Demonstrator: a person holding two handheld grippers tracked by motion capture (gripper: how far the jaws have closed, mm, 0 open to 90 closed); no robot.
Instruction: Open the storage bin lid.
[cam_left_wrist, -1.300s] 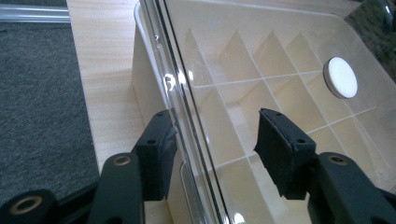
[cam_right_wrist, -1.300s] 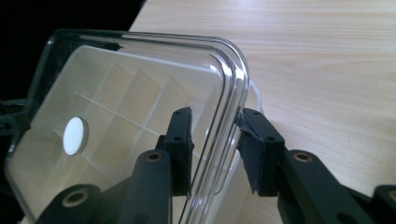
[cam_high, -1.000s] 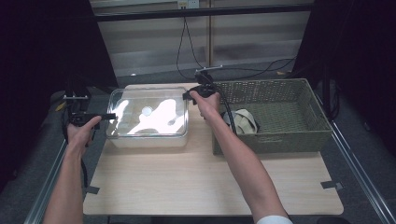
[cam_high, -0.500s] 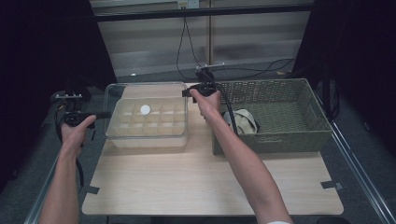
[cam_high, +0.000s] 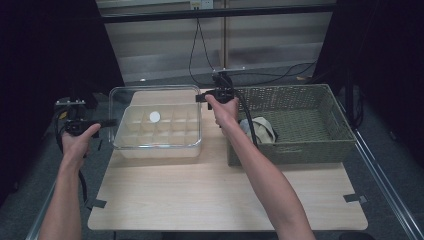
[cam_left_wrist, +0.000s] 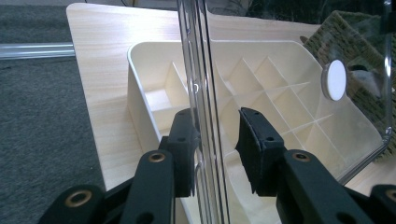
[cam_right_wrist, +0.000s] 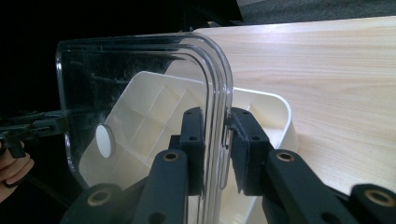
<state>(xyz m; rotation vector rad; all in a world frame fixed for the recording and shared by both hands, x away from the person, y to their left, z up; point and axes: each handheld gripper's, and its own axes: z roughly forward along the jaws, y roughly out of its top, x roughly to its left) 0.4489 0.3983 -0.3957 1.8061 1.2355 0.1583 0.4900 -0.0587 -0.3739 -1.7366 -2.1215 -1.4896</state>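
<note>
We hold the clear lid (cam_high: 156, 117) just above the cream divided tray (cam_high: 159, 150) on the table (cam_high: 225, 195), so lifting it off is done and putting it somewhere is left. The left gripper (cam_left_wrist: 215, 140) has its jaws around the lid's left edge; they have just been closing. The right gripper (cam_right_wrist: 217, 140) clamps the right edge the same way. Compared with one second ago, the lid is higher and more level. The woven basket (cam_high: 320, 145) stands beside.
</note>
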